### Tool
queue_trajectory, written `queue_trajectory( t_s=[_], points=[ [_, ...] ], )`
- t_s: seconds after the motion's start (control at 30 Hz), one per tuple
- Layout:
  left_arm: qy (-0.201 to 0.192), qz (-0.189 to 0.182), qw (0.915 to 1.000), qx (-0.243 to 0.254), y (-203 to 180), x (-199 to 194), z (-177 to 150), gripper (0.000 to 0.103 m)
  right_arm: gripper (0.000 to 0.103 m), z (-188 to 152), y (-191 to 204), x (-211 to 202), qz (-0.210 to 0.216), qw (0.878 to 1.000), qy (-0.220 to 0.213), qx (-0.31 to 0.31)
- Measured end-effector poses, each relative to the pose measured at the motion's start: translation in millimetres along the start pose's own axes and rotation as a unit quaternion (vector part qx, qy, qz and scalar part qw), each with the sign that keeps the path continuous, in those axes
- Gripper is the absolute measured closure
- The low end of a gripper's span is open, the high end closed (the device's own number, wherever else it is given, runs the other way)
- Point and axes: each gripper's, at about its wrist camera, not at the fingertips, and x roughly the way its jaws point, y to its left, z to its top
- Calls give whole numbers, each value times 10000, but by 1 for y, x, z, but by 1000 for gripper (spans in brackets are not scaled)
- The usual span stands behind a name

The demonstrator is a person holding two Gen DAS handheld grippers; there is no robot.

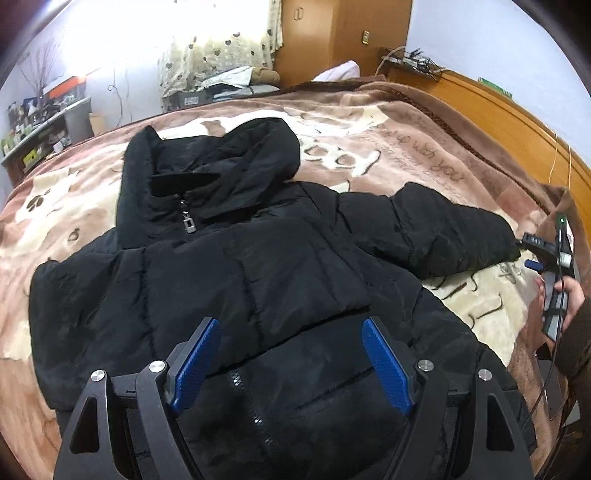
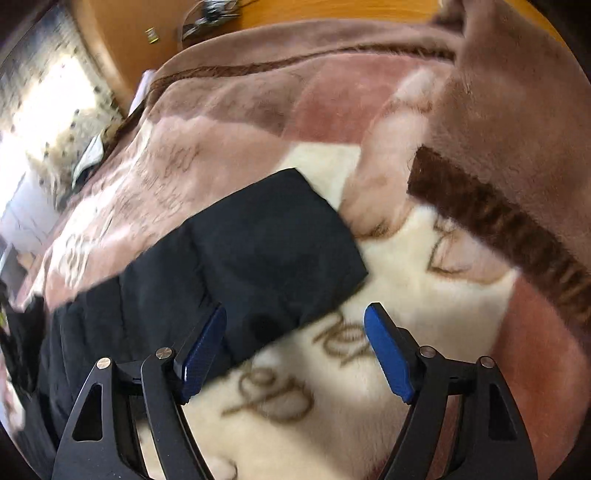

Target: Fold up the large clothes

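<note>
A black hooded puffer jacket (image 1: pixel 251 258) lies front up on the bed, zipper closed, hood (image 1: pixel 221 162) toward the far side. Its right sleeve (image 1: pixel 454 229) stretches out to the right. My left gripper (image 1: pixel 291 332) is open and empty, hovering over the jacket's lower front. My right gripper (image 2: pixel 295 321) is open and empty above the blanket, at the cuff end of that sleeve (image 2: pixel 266 251); the cuff lies just ahead of the left finger. The right gripper also shows in the left wrist view (image 1: pixel 554 258), held by a hand beside the sleeve end.
The jacket rests on a pink, brown and cream plush blanket (image 1: pixel 406 140) covering the bed. A wooden headboard (image 1: pixel 498 110) runs along the right. A cluttered shelf (image 1: pixel 40 125), curtains and a wooden wardrobe (image 1: pixel 332 33) stand beyond the bed.
</note>
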Motion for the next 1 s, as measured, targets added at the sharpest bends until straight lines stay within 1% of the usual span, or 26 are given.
queue_trajectory(
  t_s=[0.07,0.13,0.27,0.3,0.33,0.37,0.4,0.47,0.57,0.6,0.67,0.73,0.83,0.93,1.0],
  points=[
    [109,19,9999,-101,1,8,0,24,26,6,-12,16,-125,9989,213,393],
    [173,-36,9997,-168,2,13,-1,24,26,9,-17,25,75,9974,193,695],
    [196,73,9998,-10,-1,18,-2,24,26,13,-11,33,291,9961,214,806],
    [217,50,9998,-19,0,20,-3,24,29,15,-10,34,417,9953,196,854],
    [249,52,9997,-58,1,21,-4,24,38,15,-7,34,446,9953,196,837],
    [260,53,9996,-77,2,21,-4,24,61,15,-5,34,371,9958,179,815],
    [264,35,9996,-95,3,21,-5,24,80,16,-4,33,313,9959,154,832],
    [257,25,9996,-120,4,19,-6,24,93,16,-5,29,354,9954,141,875],
    [212,-2,9997,-130,9,11,-7,24,94,21,9,12,376,9979,-169,506],
    [181,26,9997,-129,10,8,-7,24,95,23,15,2,451,9978,-282,401],
    [125,52,9998,-158,14,1,-7,24,95,26,25,-16,677,9964,-436,281],
    [77,-32,9996,-273,21,-7,-8,24,95,29,44,-43,1017,9927,-642,72],
    [24,-16,9993,-361,29,-18,-10,24,96,29,78,-78,1648,9823,-849,-284],
    [-62,-120,9988,-476,39,-33,-12,24,96,20,118,-117,2221,9666,-987,-813],
    [-133,-102,9983,-556,47,-42,-13,24,96,10,143,-137,2553,9549,-1026,-1117]
  ],
)
